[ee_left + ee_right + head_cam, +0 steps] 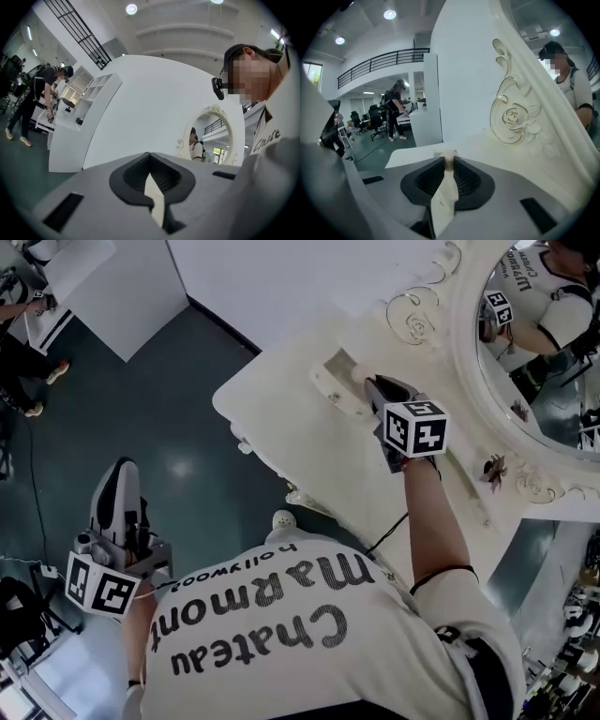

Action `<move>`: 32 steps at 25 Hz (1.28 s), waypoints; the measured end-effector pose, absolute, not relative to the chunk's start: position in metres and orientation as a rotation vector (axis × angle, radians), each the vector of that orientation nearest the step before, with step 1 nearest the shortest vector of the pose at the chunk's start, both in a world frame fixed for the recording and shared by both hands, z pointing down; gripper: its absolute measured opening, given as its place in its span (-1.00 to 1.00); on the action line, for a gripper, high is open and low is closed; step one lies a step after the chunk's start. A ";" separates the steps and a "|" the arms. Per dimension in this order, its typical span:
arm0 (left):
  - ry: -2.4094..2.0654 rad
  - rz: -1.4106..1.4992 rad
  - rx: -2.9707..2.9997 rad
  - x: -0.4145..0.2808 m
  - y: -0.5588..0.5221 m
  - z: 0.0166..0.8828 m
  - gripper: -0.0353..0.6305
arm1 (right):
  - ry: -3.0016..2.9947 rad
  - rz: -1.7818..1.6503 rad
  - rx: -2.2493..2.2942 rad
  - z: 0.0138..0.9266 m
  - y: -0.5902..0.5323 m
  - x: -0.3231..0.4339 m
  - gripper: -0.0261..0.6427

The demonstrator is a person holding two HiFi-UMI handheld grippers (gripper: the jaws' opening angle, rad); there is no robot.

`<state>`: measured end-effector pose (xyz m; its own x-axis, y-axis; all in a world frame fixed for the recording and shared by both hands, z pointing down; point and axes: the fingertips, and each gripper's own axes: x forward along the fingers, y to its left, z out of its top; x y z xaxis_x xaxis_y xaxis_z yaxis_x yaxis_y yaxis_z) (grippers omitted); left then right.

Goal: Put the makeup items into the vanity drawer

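A cream vanity table (281, 432) runs across the head view, with a small drawer box (335, 381) on its top. My right gripper (370, 383) reaches to that drawer's near end. In the right gripper view its jaws are closed on a slim cream makeup item (449, 160) whose tip pokes out just above the tabletop (412, 154). The drawer's inside is hidden. My left gripper (120, 468) hangs low at the left, over the dark floor and away from the vanity. Seen from its own camera, my left gripper (150, 163) is shut with nothing in it.
An oval mirror in a carved cream frame (469, 352) stands at the vanity's far right, its rose ornament (513, 117) close to my right gripper. White partition walls (122, 287) stand behind. Another person (40, 101) works at a white shelf unit (89, 93).
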<state>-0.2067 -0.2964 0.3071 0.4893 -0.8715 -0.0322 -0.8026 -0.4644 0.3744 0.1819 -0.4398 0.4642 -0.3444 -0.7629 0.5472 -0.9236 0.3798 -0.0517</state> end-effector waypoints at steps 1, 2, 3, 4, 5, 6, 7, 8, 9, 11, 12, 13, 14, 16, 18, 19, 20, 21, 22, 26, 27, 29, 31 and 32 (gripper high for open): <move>-1.425 -0.315 2.421 -0.209 -0.296 0.308 -0.87 | -2.192 0.487 1.424 0.470 -0.441 0.183 -0.69; -1.437 -0.316 2.412 -0.212 -0.295 0.309 -0.87 | -2.178 0.480 1.392 0.475 -0.442 0.183 -0.69; -1.449 -0.316 2.401 -0.215 -0.293 0.311 -0.87 | -2.167 0.474 1.358 0.480 -0.443 0.182 -0.69; -1.461 -0.316 2.390 -0.217 -0.292 0.313 -0.87 | -2.156 0.468 1.325 0.485 -0.443 0.180 -0.69; -1.474 -0.317 2.378 -0.220 -0.290 0.314 -0.87 | -2.147 0.461 1.294 0.489 -0.444 0.179 -0.69; -1.484 -0.317 2.369 -0.222 -0.289 0.315 -0.87 | -2.139 0.456 1.268 0.492 -0.444 0.178 -0.69; -1.492 -0.316 2.363 -0.223 -0.289 0.316 -0.87 | -2.130 0.451 1.244 0.495 -0.445 0.177 -0.69; -1.498 -0.314 2.359 -0.223 -0.289 0.317 -0.87 | -2.122 0.447 1.221 0.497 -0.446 0.176 -0.69; -1.501 -0.311 2.358 -0.223 -0.289 0.317 -0.87 | -2.113 0.443 1.198 0.499 -0.448 0.175 -0.68; -1.507 -0.308 2.358 -0.223 -0.290 0.317 -0.87 | -2.091 0.438 1.151 0.504 -0.451 0.173 -0.68; -1.508 -0.309 2.359 -0.222 -0.291 0.317 -0.87 | -2.079 0.434 1.129 0.506 -0.452 0.172 -0.68; -1.508 -0.310 2.359 -0.222 -0.291 0.316 -0.87 | -2.067 0.430 1.109 0.509 -0.454 0.172 -0.68; -1.507 -0.312 2.361 -0.221 -0.292 0.316 -0.87 | -2.055 0.426 1.092 0.511 -0.456 0.172 -0.68; -1.501 -0.313 2.367 -0.219 -0.293 0.314 -0.87 | -2.031 0.428 1.062 0.516 -0.458 0.172 -0.68; -1.499 -0.318 2.373 -0.219 -0.294 0.312 -0.87 | -2.012 0.431 1.038 0.520 -0.460 0.172 -0.68; -1.498 -0.321 2.376 -0.219 -0.294 0.311 -0.87 | -2.004 0.432 1.029 0.521 -0.461 0.171 -0.68; -1.498 -0.324 2.377 -0.219 -0.294 0.310 -0.87 | -1.997 0.432 1.022 0.522 -0.461 0.172 -0.68; -1.498 -0.327 2.377 -0.219 -0.294 0.310 -0.87 | -1.991 0.434 1.016 0.523 -0.461 0.172 -0.68; -1.497 -0.329 2.377 -0.219 -0.294 0.310 -0.87 | -1.985 0.438 1.012 0.525 -0.461 0.173 -0.68; -1.505 -0.334 2.373 -0.220 -0.293 0.310 -0.87 | -1.981 0.458 1.012 0.528 -0.462 0.175 -0.67; -1.507 -0.335 2.372 -0.221 -0.293 0.310 -0.87 | -1.980 0.463 1.009 0.529 -0.462 0.175 -0.67; -1.508 -0.337 2.367 -0.221 -0.293 0.311 -0.87 | -1.974 0.468 0.999 0.531 -0.460 0.175 -0.67; -1.507 -0.338 2.365 -0.221 -0.293 0.312 -0.87 | -1.970 0.471 0.993 0.533 -0.460 0.174 -0.67; -1.506 -0.339 2.364 -0.221 -0.293 0.312 -0.87 | -1.970 0.473 0.991 0.533 -0.461 0.173 -0.67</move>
<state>-0.2210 -0.2927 0.3124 0.4170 -0.9085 -0.0293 -0.8334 -0.3950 0.3866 0.1730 -0.4605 0.5333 -0.3170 -0.4641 0.8271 -0.7892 0.6128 0.0413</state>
